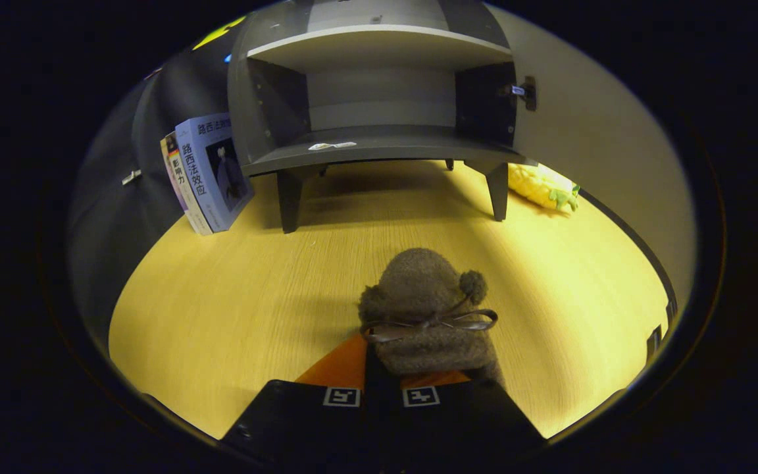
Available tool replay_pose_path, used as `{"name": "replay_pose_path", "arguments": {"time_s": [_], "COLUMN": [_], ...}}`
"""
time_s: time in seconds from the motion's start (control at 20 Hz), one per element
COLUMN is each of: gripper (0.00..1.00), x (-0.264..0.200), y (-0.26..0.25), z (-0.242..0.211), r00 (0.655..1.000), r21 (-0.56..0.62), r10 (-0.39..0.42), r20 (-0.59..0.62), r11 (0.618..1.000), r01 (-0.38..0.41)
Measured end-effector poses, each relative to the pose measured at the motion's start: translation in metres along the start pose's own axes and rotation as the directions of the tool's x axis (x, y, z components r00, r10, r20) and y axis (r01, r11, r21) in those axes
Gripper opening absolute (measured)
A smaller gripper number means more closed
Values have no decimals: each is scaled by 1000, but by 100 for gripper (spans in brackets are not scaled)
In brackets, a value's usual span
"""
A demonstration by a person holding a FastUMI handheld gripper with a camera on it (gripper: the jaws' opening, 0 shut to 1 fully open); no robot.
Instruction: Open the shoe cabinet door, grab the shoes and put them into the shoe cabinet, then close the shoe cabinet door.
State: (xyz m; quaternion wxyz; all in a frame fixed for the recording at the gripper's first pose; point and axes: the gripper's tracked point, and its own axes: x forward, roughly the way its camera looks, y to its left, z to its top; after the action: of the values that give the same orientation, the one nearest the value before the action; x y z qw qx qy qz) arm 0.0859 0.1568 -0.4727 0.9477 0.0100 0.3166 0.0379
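At lower centre, the gripper (382,388) is closed on the brown fuzzy shoe (426,309), toe aimed at the open shoe cabinet (379,141) at upper centre for direct shelf insertion.

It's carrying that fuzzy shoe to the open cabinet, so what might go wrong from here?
The gripper seems to pinch only the rear of the shoe, so it might sag or slip out on the way. The cabinet opening is low, and the toe could bump the bottom shelf edge. The books leaning by the cabinet's left leg might topple if brushed.
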Motion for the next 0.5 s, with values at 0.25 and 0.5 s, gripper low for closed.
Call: {"name": "replay_pose_path", "arguments": {"time_s": [0.25,0.5], "gripper": [9,9], "x": [-39,-103], "y": [-6,-13], "z": [42,132], "r00": [999,995], "r21": [39,17], "r10": [38,58], "r20": [24,86], "r11": [998,998], "r01": [-39,-60]}}
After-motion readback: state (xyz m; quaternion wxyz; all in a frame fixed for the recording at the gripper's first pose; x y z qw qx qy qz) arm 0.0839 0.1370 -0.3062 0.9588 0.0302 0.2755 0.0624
